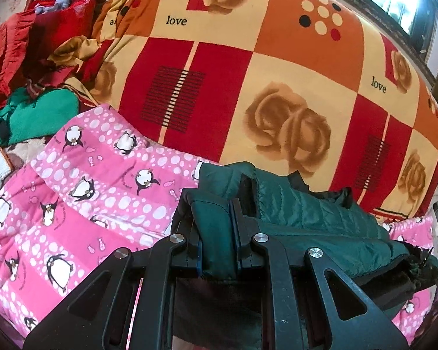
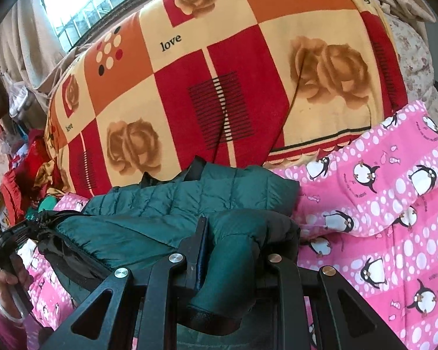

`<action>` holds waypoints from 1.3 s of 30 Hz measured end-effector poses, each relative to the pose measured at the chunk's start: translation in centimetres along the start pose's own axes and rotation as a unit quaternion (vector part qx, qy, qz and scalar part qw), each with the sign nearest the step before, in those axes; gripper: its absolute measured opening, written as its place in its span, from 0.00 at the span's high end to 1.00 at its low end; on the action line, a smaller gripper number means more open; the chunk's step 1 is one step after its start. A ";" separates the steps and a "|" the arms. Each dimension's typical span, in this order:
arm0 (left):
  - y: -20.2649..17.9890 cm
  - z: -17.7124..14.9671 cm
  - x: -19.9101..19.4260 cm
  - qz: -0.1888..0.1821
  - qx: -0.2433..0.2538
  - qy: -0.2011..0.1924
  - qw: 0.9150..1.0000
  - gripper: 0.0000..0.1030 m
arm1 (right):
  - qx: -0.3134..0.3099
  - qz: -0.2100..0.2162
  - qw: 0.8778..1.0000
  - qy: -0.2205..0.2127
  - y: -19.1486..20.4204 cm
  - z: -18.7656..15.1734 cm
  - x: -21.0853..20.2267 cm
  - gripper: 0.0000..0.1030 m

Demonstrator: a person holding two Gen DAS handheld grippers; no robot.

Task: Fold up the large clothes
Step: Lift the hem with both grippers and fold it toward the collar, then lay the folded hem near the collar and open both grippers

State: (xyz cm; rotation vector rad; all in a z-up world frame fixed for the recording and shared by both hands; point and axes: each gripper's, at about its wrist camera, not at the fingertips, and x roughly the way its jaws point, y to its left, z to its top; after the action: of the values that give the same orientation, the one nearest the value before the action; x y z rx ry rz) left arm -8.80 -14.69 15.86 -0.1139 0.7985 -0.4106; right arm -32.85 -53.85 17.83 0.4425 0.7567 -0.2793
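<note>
A dark green quilted jacket (image 1: 306,213) hangs bunched between my two grippers, just above a pink penguin-print quilt (image 1: 81,180). My left gripper (image 1: 217,227) is shut on one end of the jacket, green fabric pinched between its black fingers. In the right wrist view the jacket (image 2: 166,204) stretches away to the left, and my right gripper (image 2: 236,248) is shut on its other end, a green fold bulging out over the fingers. The other gripper's body and the person's hand (image 2: 5,283) show at the left edge of that view.
A big rolled blanket (image 1: 248,67) in red, orange and cream squares with roses lies behind the jacket. A heap of red and green clothes (image 1: 35,67) sits at the left. A window (image 2: 81,3) and curtain (image 2: 20,49) are beyond the bed.
</note>
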 end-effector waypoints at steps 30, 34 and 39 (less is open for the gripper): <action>0.2 1.9 10.2 -0.036 -0.025 0.042 0.998 0.67 | 0.111 0.000 0.992 0.057 -5.2 2.7 13.0 0.74; 1.9 2.4 8.8 -0.083 -0.054 0.043 0.994 0.49 | 0.131 0.023 0.990 0.046 -5.5 2.8 12.5 0.67; 3.1 2.8 5.6 -0.072 -0.059 -0.007 0.996 0.26 | 0.140 0.039 0.989 0.023 -5.2 3.3 10.3 0.53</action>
State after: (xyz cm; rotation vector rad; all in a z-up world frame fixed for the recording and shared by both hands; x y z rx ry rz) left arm -2.36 -14.22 13.27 -0.2852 0.8032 -0.4990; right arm -25.76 -60.89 11.16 0.7439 0.7452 -0.3037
